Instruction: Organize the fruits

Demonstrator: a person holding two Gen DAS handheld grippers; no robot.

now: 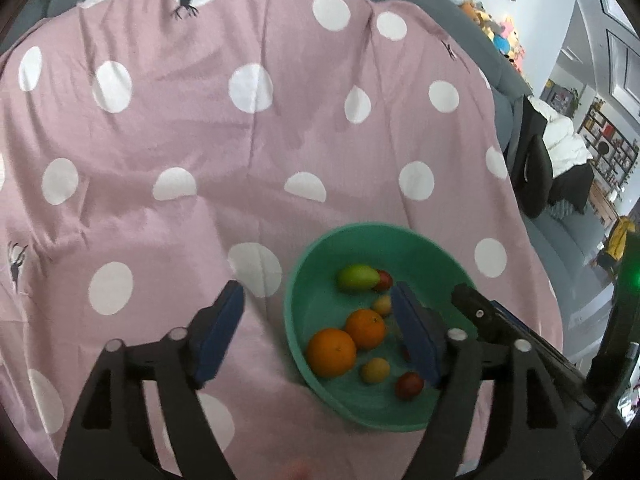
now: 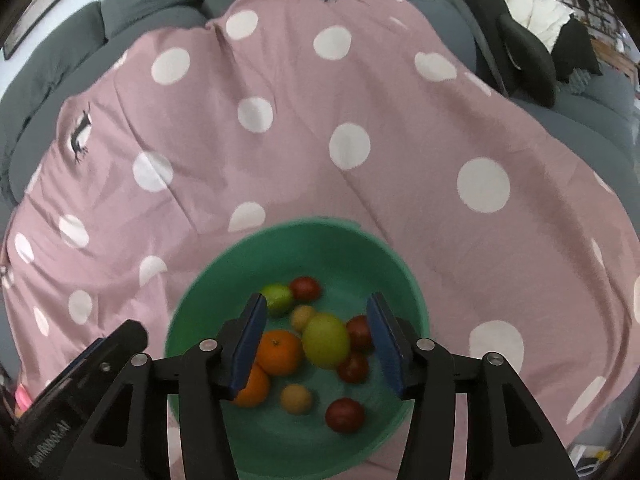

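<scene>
I am looking down at a green bowl (image 2: 192, 320) sitting on a pink cloth with white dots (image 2: 360, 128), and all the fruit I can see is lying inside it: two oranges (image 2: 280, 352), some small red fruits (image 2: 345, 415), two small yellow ones (image 2: 296, 399), a green fruit at the far side (image 2: 276, 298) and a bigger yellow-green fruit (image 2: 326, 340) in the middle. My right gripper (image 2: 316, 344) is hanging over the bowl and pointing down into it. Its jaws are spread, with the yellow-green fruit showing between them, but the pads are not pressing on it, so it is holding nothing. My left gripper (image 1: 320, 332) is tilting down too, at the near left edge of the bowl. Its jaws are spread wide, one finger over the cloth and one over the bowl, and nothing is in them. I think the step is letting go and pulling away. To do it well, I am going to lift both grippers straight up, slowly, so the fingers are not bumping the rim or knocking the round fruits, which could roll. I am also going to keep the two grippers apart, because they are near each other here.
</scene>
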